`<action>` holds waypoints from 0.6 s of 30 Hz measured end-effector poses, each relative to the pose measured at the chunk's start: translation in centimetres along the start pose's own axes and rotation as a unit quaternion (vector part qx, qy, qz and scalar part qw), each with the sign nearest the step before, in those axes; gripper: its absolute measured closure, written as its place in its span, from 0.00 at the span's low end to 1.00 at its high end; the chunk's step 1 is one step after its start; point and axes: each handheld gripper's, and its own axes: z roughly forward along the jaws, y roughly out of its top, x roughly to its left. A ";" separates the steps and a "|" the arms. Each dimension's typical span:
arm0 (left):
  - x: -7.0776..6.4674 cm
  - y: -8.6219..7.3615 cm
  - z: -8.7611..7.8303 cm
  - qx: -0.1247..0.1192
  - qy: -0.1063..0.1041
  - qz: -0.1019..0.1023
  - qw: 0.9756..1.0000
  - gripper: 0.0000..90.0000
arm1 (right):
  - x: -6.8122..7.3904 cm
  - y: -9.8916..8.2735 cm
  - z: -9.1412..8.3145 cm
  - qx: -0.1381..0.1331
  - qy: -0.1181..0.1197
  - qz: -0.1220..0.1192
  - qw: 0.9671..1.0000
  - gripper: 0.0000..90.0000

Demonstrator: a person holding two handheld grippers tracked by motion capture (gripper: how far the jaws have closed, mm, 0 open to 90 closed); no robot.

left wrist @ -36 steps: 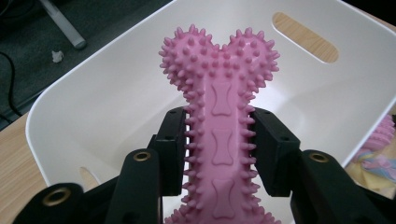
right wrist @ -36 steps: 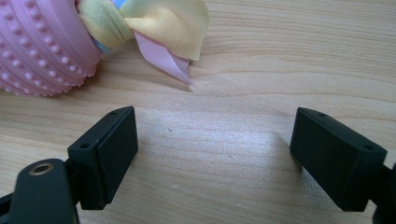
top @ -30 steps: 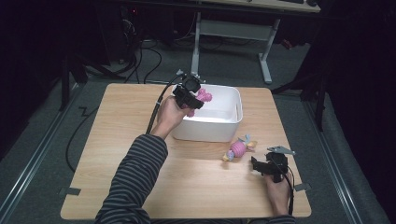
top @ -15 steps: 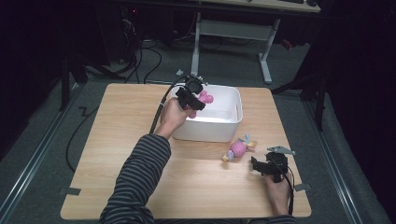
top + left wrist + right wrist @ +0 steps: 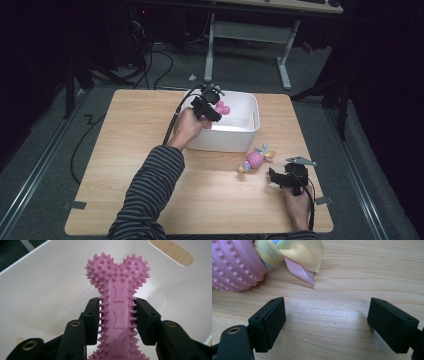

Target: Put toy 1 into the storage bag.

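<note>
Now the desk (image 5: 150, 200) carries a white bin (image 5: 240, 142) at its far middle, and the step in hand looks like dropping a pink spiked bone toy (image 5: 117, 305) into that bin. To do it well, I judge the left hand-held gripper (image 5: 212, 102) should sink a little further inside the walls before letting go, so the rubbery toy does not bounce off the rim. It should release over the open floor of the bin rather than against the near wall, then lift straight up so the jaws do not catch the spikes.

In the left gripper view both jaws press against the narrow shaft of the toy, pinching it upright with its knobbed end pointing away toward the bin's white inner wall. The left arm, in a striped sleeve (image 5: 150, 195), reaches from the near edge diagonally to the bin's near left corner, wrist raised, gripper tilted forward over the rim.

At the near right, the right hand-held gripper (image 5: 285, 176) rests low over the desk, its jaws spread wide with only bare wood between them. Just beyond it, to its left, lies a pink ribbed ball toy (image 5: 255, 159) with knotted cloth tails (image 5: 297, 255), not touched; the right forearm comes in short from the near edge.
</note>
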 end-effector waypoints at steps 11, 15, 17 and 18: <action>-0.2 -0.1 0.6 0.011 -0.004 -0.001 1.000 0.63 | 0.0 0.0 0.0 0.000 0.000 0.000 1.000 0.17; -0.4 0.0 0.4 0.010 -0.005 -0.002 1.000 0.59 | 0.0 0.0 0.0 0.000 0.001 0.000 1.000 0.17; -0.5 0.0 0.4 0.010 -0.004 0.000 1.000 0.57 | 0.0 0.0 0.0 0.001 0.001 0.000 1.000 0.17; -0.7 0.0 0.2 0.010 0.002 0.006 1.000 0.55 | 0.0 0.0 0.0 0.000 0.001 -0.001 1.000 0.17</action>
